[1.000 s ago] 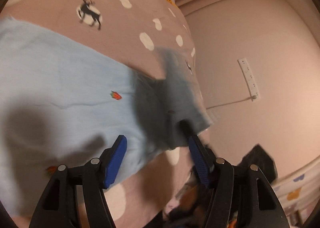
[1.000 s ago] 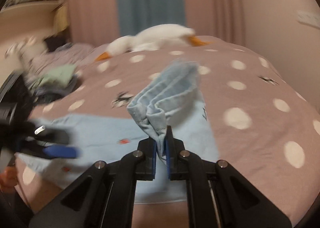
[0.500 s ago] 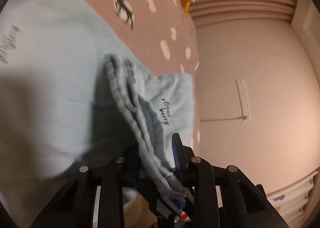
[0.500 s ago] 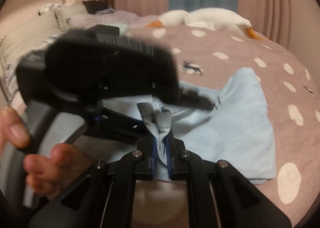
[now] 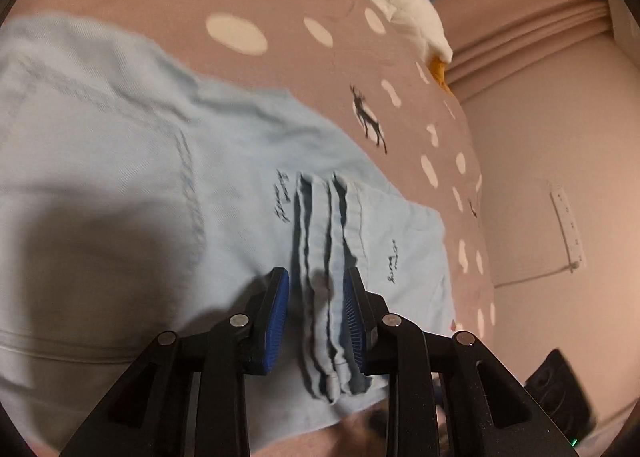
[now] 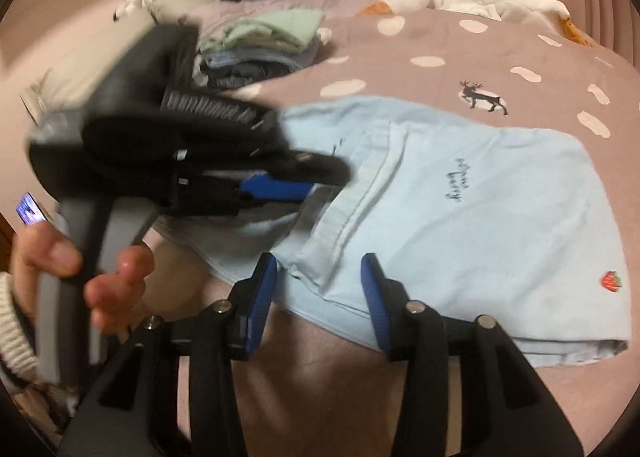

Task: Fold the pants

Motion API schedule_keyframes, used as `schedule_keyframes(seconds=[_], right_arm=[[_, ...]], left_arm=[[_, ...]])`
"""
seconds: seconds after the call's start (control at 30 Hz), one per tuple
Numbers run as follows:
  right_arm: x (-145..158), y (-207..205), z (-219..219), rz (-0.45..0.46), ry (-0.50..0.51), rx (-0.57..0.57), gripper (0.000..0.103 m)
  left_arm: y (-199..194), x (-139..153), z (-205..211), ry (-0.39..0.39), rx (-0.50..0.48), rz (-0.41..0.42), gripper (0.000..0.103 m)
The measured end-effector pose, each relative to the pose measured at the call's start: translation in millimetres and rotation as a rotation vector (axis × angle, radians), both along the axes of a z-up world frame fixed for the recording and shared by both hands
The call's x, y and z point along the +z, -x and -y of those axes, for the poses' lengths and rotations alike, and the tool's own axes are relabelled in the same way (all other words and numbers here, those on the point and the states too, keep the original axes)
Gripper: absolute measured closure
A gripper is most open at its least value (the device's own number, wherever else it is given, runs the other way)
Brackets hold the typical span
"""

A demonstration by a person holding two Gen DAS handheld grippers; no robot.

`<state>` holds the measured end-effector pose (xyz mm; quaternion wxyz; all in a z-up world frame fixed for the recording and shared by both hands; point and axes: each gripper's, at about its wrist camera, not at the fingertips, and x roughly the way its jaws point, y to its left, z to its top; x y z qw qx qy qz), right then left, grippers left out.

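Left wrist: pants (image 5: 120, 185) waistband lies between parted jaws.

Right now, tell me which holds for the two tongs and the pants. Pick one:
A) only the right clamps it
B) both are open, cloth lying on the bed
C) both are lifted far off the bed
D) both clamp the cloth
B: the left tongs and right tongs both gape, and the pants lie flat on the bedspread, with the bunched waistband loose between the left blue pads.
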<state>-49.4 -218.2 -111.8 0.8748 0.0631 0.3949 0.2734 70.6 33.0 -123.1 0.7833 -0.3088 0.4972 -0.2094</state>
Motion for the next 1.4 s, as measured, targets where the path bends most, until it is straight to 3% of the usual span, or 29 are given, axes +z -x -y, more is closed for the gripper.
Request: schedule_keyframes(seconds=[0.1,0.2,0.23,0.27,0.33,0.47,0.5,0.57,0.7,0.77,0.9,1.07,1.23,1.4], right_arm=[[15,4,35,-0.002,-0.090,-0.051,0.059],[16,-1,70,-0.001,-0.032,-0.178,0.059],[11,-4,80,-0.021,0.015,-0.222,0.064],[4,-6,89,-0.053,0.045,-0.252,0.079],[-8,-11,96,-0.111,0.056,-0.271,0.092],[-26,-12,93,-0.157,0.074,-0.271,0.092],[-23,-19,87,-0.160,0.083,-0.270,0.092],[-15,-19,81,-0.147,0.123,-0.257,0.091],[6,-43,33,-0.077,0.132,-0.127,0.091],[7,-59,11,-0.090,0.123,-0.065,0.091],[-9,-99,-32,-0.153,0.203,0.034,0.091],[-13,-136,-69,-0.186,0.182,0.111,0.092],[-19,-154,-65,-0.249,0.119,0.101,0.097],[-22,-150,-53,-0.282,-0.001,0.021,0.098]], left_arm=[[3,12,6,-0.008,-0.026,0.041,0.074],[5,28,38,-0.005,-0.123,0.092,0.073],[6,33,56,-0.020,-0.177,0.113,0.073],[6,36,67,-0.029,-0.217,0.127,0.073],[9,36,95,-0.074,-0.291,0.152,0.073],[-2,9,104,-0.243,-0.235,0.091,0.074],[-4,2,98,-0.271,-0.217,0.077,0.078],[3,-1,79,-0.212,-0.199,0.067,0.081],[7,-2,72,-0.191,-0.200,0.070,0.081],[11,-3,69,-0.192,-0.205,0.074,0.081],[13,-4,60,-0.180,-0.210,0.072,0.083],[16,-9,49,-0.144,-0.207,0.066,0.083],[12,-13,43,-0.105,-0.197,0.052,0.083],[13,-11,50,-0.128,-0.198,0.061,0.083]])
